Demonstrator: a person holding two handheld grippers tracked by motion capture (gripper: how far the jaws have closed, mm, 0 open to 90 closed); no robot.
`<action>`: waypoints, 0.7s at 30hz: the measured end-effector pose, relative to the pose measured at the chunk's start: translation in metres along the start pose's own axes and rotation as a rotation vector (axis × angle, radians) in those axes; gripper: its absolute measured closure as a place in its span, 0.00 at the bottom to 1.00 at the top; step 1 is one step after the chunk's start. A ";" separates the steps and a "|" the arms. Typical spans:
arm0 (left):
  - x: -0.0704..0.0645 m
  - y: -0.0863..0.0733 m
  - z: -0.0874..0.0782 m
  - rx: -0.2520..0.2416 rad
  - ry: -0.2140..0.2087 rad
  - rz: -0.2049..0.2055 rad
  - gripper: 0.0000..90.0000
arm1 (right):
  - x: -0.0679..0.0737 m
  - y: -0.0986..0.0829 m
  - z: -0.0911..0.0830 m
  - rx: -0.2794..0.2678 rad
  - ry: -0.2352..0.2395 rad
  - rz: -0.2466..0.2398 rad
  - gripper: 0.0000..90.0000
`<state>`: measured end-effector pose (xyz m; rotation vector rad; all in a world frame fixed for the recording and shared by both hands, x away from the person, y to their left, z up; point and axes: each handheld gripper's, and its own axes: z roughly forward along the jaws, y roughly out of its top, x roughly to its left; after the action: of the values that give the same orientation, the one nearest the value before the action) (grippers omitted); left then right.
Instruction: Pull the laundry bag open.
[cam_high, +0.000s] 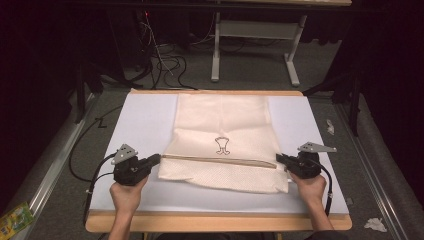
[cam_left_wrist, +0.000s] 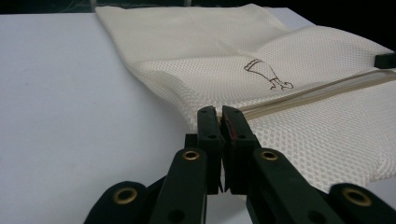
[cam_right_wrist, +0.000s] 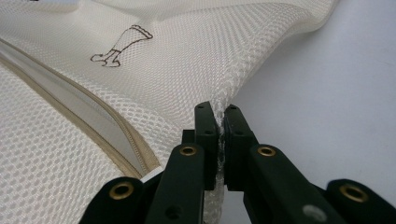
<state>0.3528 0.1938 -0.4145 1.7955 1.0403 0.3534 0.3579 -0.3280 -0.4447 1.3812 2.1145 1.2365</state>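
Lying flat on the near half of the white table top (cam_high: 140, 120), a cream mesh laundry bag (cam_high: 222, 130) is stretched sideways between two grippers — one at each end of its zipper line. The bag is a fine honeycomb net, pale cream, with a tan zipper (cam_high: 220, 160) running across it near the front and a small dark outline drawing (cam_high: 222, 145) printed just behind the zipper, about midway. Its far part reaches almost to the table's back edge and lies smooth; the near part is slightly raised along the zipper.

The left gripper (cam_high: 159, 159) is pressed together on the bag's left edge, right where the zipper tape ends; in the left gripper view its jaws are seen closed on that edge (cam_left_wrist: 219, 122). The right gripper (cam_high: 278, 159) is likewise pinching the mesh at the right edge, where a fold of net is caught between the closed jaws (cam_right_wrist: 218, 122). Held so, the zipper is judged to be kept taut and straight — presumably so that the bag can be lifted, folded or repositioned evenly. Both hands rest near the table's front edge.
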 end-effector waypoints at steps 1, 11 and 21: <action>0.000 0.000 0.000 0.000 0.000 0.000 0.97 | 0.000 0.000 0.000 0.000 0.000 0.000 0.98; 0.001 -0.002 0.001 -0.004 -0.008 0.000 0.97 | 0.000 0.002 0.001 -0.004 0.004 0.011 0.97; -0.001 -0.004 0.007 -0.001 0.004 0.008 0.96 | -0.001 0.002 0.004 0.009 0.010 0.021 0.97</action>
<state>0.3546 0.1893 -0.4209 1.7992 1.0362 0.3620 0.3621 -0.3265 -0.4459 1.4071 2.1201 1.2461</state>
